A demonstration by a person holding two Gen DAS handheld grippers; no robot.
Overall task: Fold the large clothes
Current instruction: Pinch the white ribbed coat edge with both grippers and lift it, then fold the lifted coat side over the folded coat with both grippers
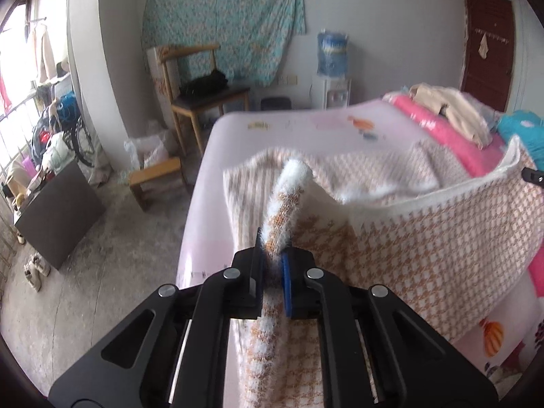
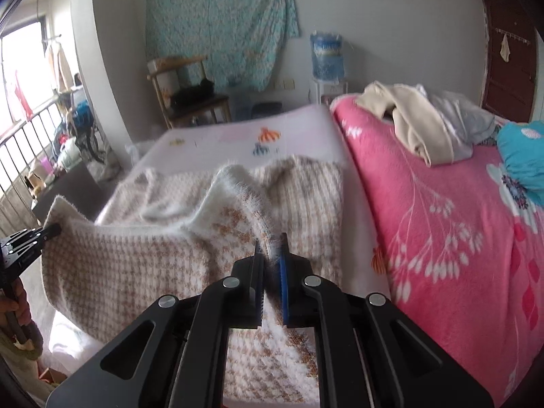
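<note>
Houndstooth sweater [image 1: 425,238], fuzzy, in tan and white, hangs stretched between the two grippers above the near part of the bed, its lower portion still lying rumpled on the pale pink mattress cover [image 1: 306,125]. In the left wrist view the left gripper [image 1: 272,265] has its jaws closed down to a narrow gap on a bunched ridge of the knit's white-trimmed edge, which stands up between the black finger and the blue-padded one. In the right wrist view the right gripper [image 2: 271,265] is likewise pinched nearly together on another fold of the same white-edged hem, the fabric rising between its pads. From that view the left gripper [image 2: 32,241] shows at the far left, gripping the garment's corner, and the cloth sags in a shallow curve between the two holds. A pink floral blanket [image 2: 442,221] covers the bed's right side, touching the sweater's right edge, with a heap of beige clothing [image 2: 408,125] and a blue pillow [image 2: 523,159] lying on it farther back. Beyond the bed stand a wooden chair [image 1: 200,95] with dark items on its seat, a water dispenser [image 1: 333,68] against the wall, and a turquoise patterned sheet [image 1: 224,23] hung up behind them.
</note>
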